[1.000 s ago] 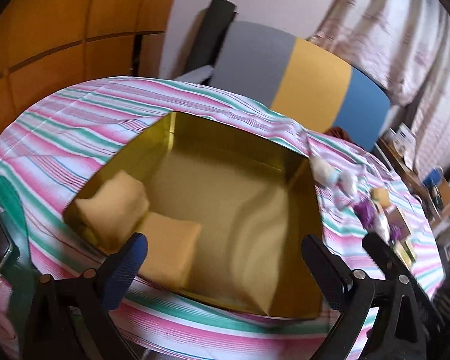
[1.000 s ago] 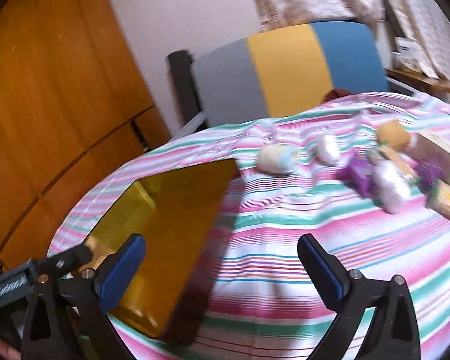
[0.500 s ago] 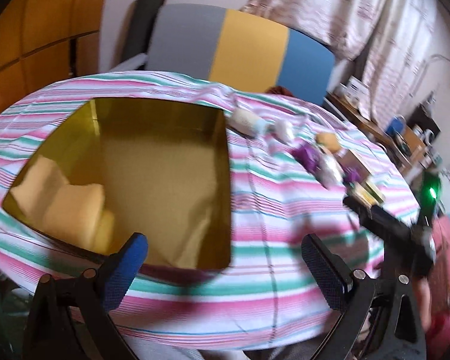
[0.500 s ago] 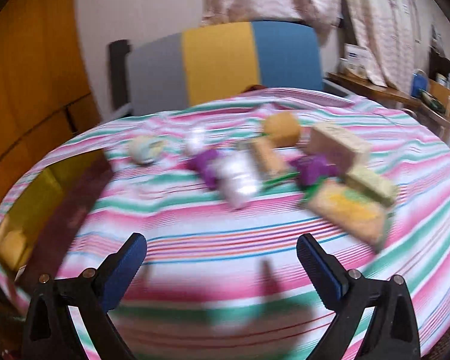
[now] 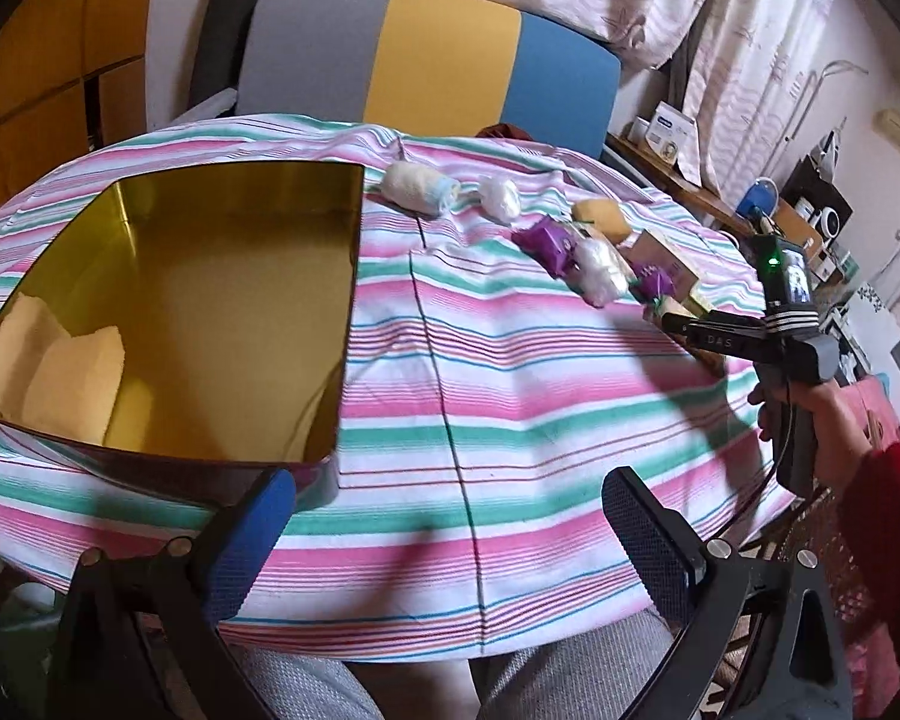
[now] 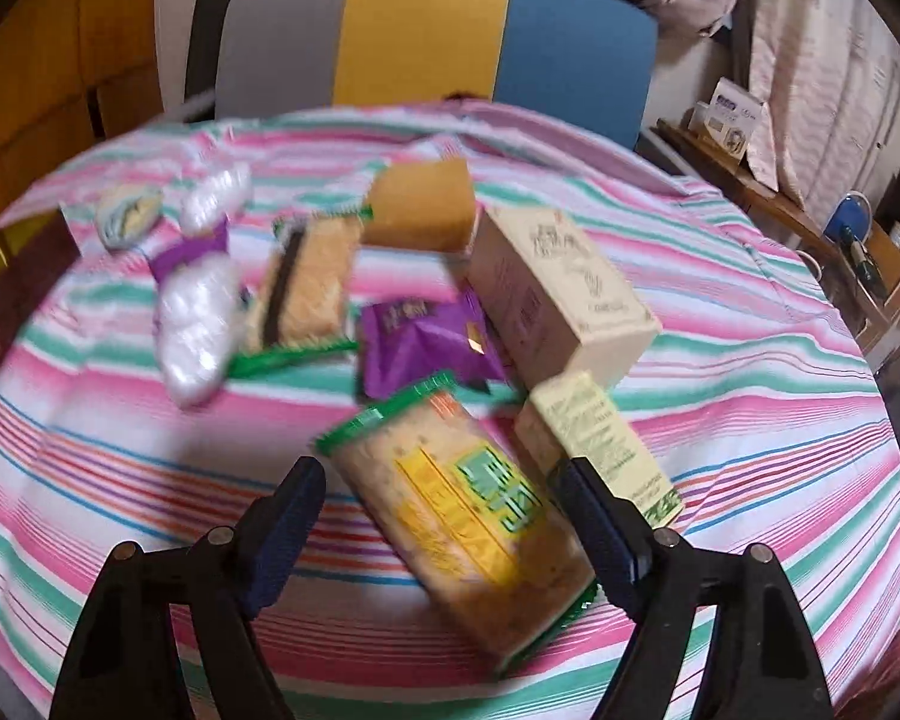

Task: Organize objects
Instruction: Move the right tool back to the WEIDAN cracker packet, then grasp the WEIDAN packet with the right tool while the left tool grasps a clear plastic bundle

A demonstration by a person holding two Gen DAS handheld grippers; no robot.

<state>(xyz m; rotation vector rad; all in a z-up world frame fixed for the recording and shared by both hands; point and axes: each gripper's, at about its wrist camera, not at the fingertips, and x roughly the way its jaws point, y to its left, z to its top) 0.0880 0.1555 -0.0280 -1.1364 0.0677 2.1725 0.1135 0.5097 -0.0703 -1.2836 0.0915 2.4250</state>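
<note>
Right gripper (image 6: 435,531) spread wide around the near end of the cracker packet (image 6: 462,516), nothing held yet; closing on so broad a pack risks pinching only the slippery wrapper or nudging the small green box (image 6: 600,438) just beside the packet. Left gripper (image 5: 450,531) wide and idle. Farther off, left of the packet, gold tin (image 5: 354,252) waiting, so possible drop on the way there.

Two handheld grippers, left gripper (image 5: 444,531) and right gripper (image 6: 438,516), share black plastic frames with silver rivets and textured blue finger pads (image 5: 252,534); the right unit's dark grey body (image 5: 774,348) carries a small screen, green light and thin cable, gripped by a bare hand (image 5: 822,420) in a red sleeve (image 5: 894,516)
</note>
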